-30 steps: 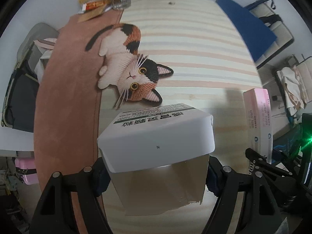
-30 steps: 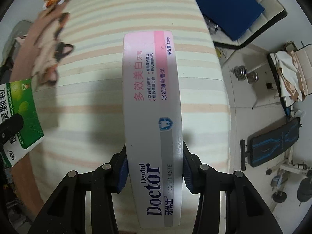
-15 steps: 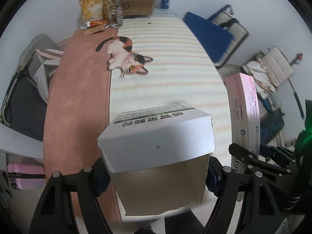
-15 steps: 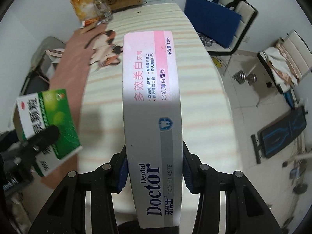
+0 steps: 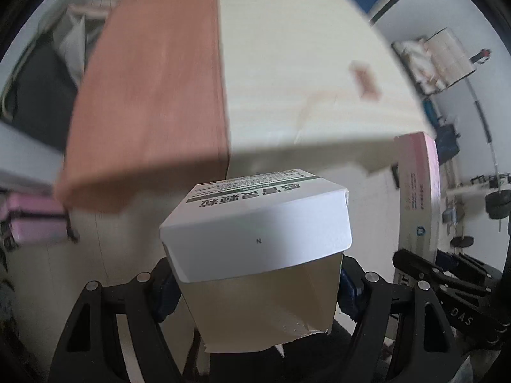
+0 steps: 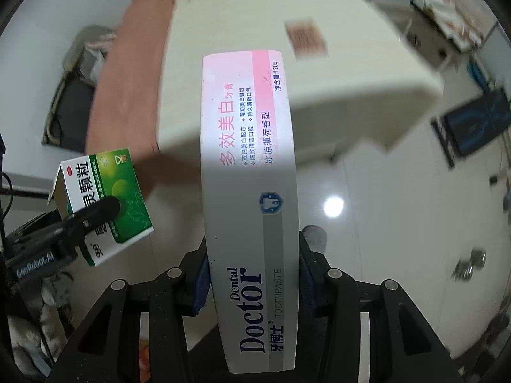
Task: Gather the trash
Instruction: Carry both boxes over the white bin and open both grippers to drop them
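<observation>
My left gripper point(image 5: 255, 281) is shut on a white and green medicine box point(image 5: 255, 233) with its end flap open; the box also shows in the right wrist view point(image 6: 105, 204) with the left gripper point(image 6: 80, 223) clamped on it. My right gripper point(image 6: 252, 277) is shut on a long pink and white toothpaste box point(image 6: 249, 191), which also shows in the left wrist view point(image 5: 418, 198) at the right. Both boxes are held in the air, off the near end of the table.
The table point(image 5: 287, 79) with a striped cloth and a brown runner point(image 5: 153, 89) lies ahead, blurred. A small reddish piece point(image 6: 305, 40) lies on it. Glossy white floor point(image 6: 383, 223) is below. Weights and gym gear point(image 5: 495, 204) stand at the right.
Both grippers have pulled back from over the table and past its near edge, still holding their boxes. The table has receded and floor now shows below.
</observation>
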The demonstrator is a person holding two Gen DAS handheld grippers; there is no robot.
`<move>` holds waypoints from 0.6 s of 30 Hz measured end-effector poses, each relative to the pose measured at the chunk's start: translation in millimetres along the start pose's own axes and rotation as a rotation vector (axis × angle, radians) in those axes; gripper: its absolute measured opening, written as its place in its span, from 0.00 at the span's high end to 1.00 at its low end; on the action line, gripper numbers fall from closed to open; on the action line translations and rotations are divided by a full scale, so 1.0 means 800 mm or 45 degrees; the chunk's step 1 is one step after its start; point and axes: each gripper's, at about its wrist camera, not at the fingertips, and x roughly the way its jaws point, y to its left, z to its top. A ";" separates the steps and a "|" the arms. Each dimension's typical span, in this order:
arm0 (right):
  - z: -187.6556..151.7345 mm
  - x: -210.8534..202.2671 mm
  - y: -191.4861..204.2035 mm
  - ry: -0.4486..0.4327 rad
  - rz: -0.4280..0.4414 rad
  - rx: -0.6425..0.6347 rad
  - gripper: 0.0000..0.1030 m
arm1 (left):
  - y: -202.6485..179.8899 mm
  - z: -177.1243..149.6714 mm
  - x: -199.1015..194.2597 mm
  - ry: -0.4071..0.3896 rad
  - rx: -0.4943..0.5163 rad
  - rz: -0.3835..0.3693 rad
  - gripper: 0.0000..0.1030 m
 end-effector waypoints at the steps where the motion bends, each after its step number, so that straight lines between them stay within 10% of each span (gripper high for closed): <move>1: -0.017 0.023 -0.007 0.044 0.002 0.012 0.53 | 0.003 -0.008 0.013 0.025 -0.013 -0.004 0.26; 14: -0.091 0.387 -0.110 0.393 0.145 0.107 0.53 | 0.057 -0.056 0.364 0.338 -0.256 -0.055 0.22; 18: -0.088 0.500 -0.133 0.446 0.165 0.101 0.53 | 0.071 -0.065 0.451 0.367 -0.293 -0.044 0.03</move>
